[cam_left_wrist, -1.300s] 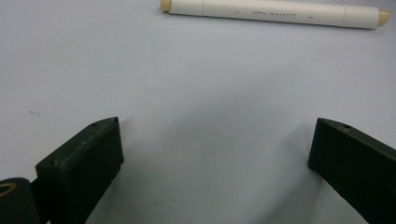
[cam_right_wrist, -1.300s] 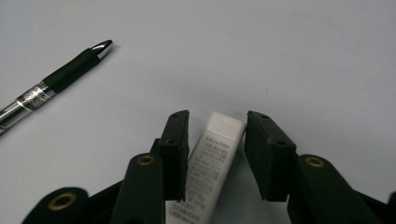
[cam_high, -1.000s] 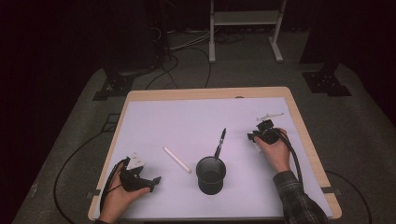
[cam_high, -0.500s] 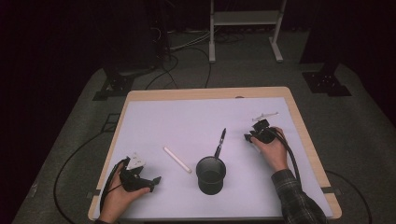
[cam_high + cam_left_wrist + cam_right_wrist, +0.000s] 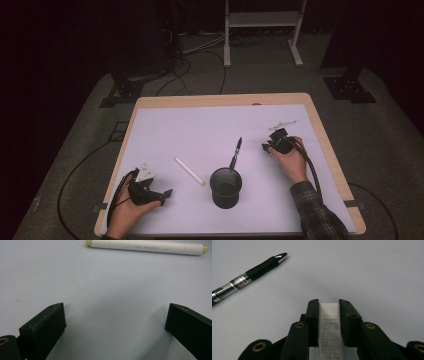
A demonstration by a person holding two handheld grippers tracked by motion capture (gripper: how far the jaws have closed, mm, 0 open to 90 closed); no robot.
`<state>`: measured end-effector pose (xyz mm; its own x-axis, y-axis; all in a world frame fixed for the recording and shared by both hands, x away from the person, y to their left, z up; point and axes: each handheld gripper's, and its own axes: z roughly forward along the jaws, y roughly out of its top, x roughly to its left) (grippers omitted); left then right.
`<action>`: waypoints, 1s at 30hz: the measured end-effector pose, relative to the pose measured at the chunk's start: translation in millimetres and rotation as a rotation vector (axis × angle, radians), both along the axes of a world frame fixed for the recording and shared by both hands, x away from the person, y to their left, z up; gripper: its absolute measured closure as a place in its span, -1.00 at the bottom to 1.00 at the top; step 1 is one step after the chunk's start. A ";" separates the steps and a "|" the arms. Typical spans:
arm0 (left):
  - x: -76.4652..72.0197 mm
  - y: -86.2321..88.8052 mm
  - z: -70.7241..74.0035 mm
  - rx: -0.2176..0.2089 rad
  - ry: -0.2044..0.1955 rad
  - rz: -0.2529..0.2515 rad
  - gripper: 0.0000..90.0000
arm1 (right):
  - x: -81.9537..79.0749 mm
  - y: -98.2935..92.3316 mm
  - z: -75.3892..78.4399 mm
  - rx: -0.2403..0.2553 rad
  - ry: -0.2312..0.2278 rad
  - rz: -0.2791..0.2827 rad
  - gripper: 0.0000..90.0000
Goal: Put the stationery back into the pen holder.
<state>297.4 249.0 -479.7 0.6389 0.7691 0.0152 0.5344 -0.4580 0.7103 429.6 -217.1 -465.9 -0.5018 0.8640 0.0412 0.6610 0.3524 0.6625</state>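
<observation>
Clearly gripped a glue stick in the right tongs, pads pressed flat on both sides, label up. Had just been closing those jaws further on it. Took it across its narrow width, most likely so that it would not roll or slip when carried. Held it low over the mat, end just past the jaw tips. Left a pen lying ahead and to the left of these tongs, tip pointing away, apart from them. Had the left tongs wide open on the mat, with nothing between the jaws. Aimed them at a marker lying crosswise just ahead, probably ready to take it. Set a black cup between the two tongs, probably as the place for all three.
</observation>
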 end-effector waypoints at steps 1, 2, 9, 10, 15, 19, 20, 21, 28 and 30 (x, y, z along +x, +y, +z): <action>0.0 0.0 -0.1 -0.001 -0.001 0.000 -0.96 | 0.2 -0.5 0.1 0.003 0.002 0.000 0.56; 0.0 0.0 -0.1 -0.001 -0.001 0.000 -0.96 | 0.1 -0.8 0.0 0.009 0.003 -0.001 0.56; 0.1 0.0 0.0 -0.001 0.000 0.000 -0.96 | -1.4 -4.8 2.7 0.040 0.003 0.005 0.56; 0.0 0.1 0.0 0.000 0.000 0.000 -0.96 | -1.6 -5.3 3.5 0.043 -0.003 0.005 0.56; 0.1 0.1 0.0 0.000 0.000 -0.001 -0.96 | -5.3 -8.4 10.5 0.084 -0.009 0.005 0.56; 0.1 0.1 0.0 0.000 0.001 0.000 -0.96 | -8.7 -11.4 18.2 0.112 -0.027 0.009 0.56; 0.1 0.1 0.0 -0.001 0.001 0.000 -0.96 | -9.9 -12.4 20.8 0.118 -0.036 0.010 0.56; 0.1 0.1 0.0 0.000 0.001 -0.001 -0.96 | -10.9 -13.1 23.0 0.124 -0.039 0.008 0.56; 0.2 0.1 0.0 -0.001 0.002 0.000 -0.96 | -16.2 -17.9 33.6 0.156 -0.063 0.012 0.56; 0.2 0.1 0.0 -0.001 0.001 0.000 -0.96 | -17.5 -19.1 36.7 0.163 -0.066 0.013 0.56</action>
